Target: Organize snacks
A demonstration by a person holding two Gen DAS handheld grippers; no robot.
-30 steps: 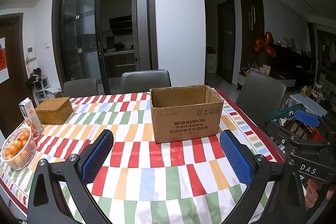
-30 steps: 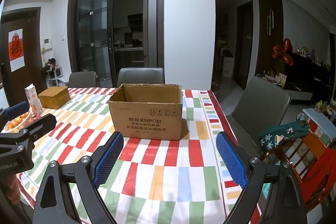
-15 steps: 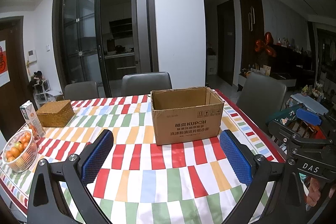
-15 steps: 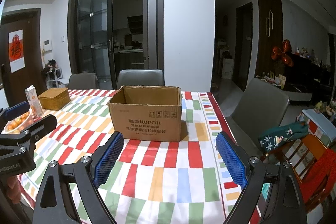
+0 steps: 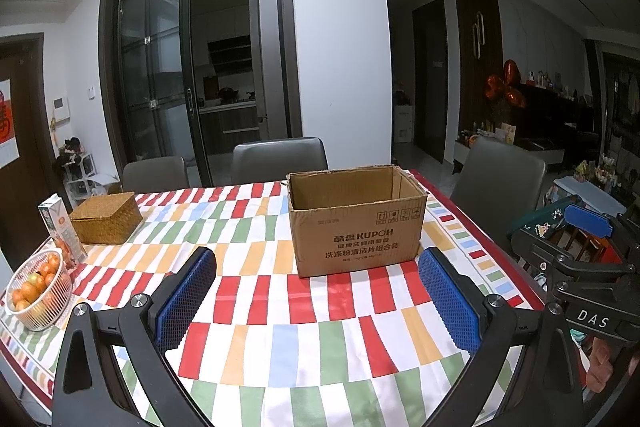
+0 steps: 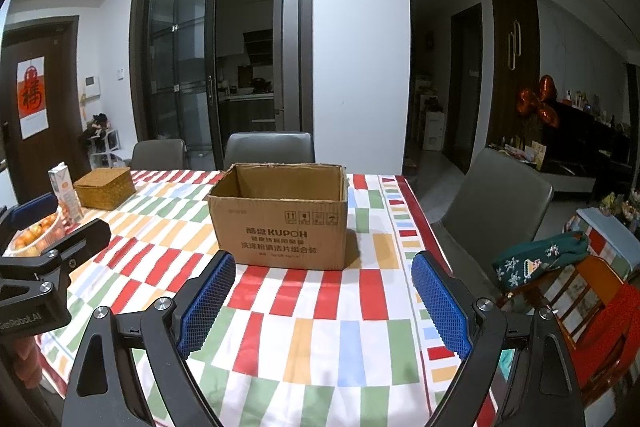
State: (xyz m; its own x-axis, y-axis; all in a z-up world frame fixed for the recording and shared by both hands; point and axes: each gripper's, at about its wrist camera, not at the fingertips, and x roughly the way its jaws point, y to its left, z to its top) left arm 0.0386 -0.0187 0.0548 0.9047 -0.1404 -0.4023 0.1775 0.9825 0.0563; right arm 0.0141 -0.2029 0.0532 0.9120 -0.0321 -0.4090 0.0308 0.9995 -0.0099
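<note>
An open-topped brown cardboard box (image 5: 356, 223) (image 6: 280, 219) stands on the table with the checked cloth (image 5: 256, 307) (image 6: 304, 323); nothing shows inside it from here. My left gripper (image 5: 318, 299) hovers over the near part of the table, open, with nothing between its blue pads (image 5: 186, 297). My right gripper (image 6: 324, 301) is also open and holds nothing, a little short of the box. Each gripper shows at the edge of the other's view. At the table's left edge stand a carton (image 5: 62, 231), a woven basket box (image 5: 106, 217) and a white basket of oranges (image 5: 36, 287).
Grey chairs (image 5: 278, 159) (image 6: 496, 203) stand at the far and right sides of the table. A wooden chair with a green cloth (image 6: 540, 259) stands to the right. Behind are glass sliding doors (image 5: 192, 83) and a dark hallway.
</note>
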